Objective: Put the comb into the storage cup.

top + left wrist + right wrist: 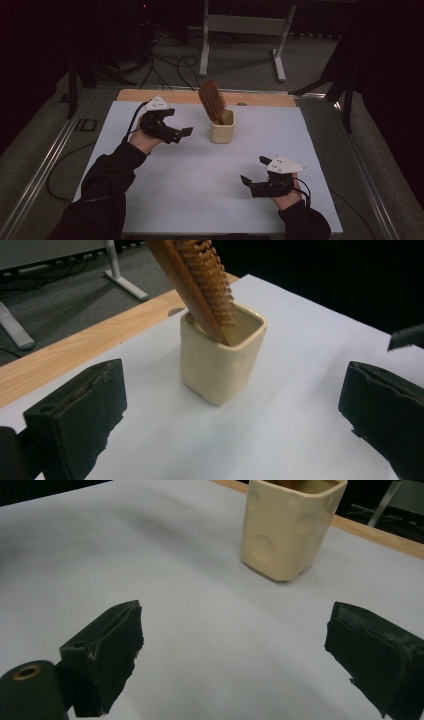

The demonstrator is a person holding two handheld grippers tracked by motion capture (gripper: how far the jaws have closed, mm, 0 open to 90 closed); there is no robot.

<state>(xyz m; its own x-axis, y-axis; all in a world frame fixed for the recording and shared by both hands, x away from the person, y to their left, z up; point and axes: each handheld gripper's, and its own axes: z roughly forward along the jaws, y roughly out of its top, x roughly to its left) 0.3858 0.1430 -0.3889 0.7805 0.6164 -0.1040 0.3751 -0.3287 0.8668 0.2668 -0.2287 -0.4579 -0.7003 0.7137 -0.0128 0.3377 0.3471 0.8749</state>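
Note:
A cream square cup (222,129) stands on the white sheet (200,180) toward the back middle. A wooden hairbrush (212,101) stands in it handle-down, bristled head leaning left. My left gripper (177,122) hovers just left of the cup, open and empty, and it faces the cup (222,362) and brush (200,280) between its wide jaws (232,412). My right gripper (255,170) sits at the front right, open and empty, a good way short of the cup. Its own view has the cup (290,527) ahead, beyond the right gripper (235,625).
A strip of wooden tabletop (175,96) shows behind the sheet. Metal rails (45,165) run along both table sides. On the floor behind are a white metal stand (245,30) and black cables (170,67). Bare sheet lies between the two grippers.

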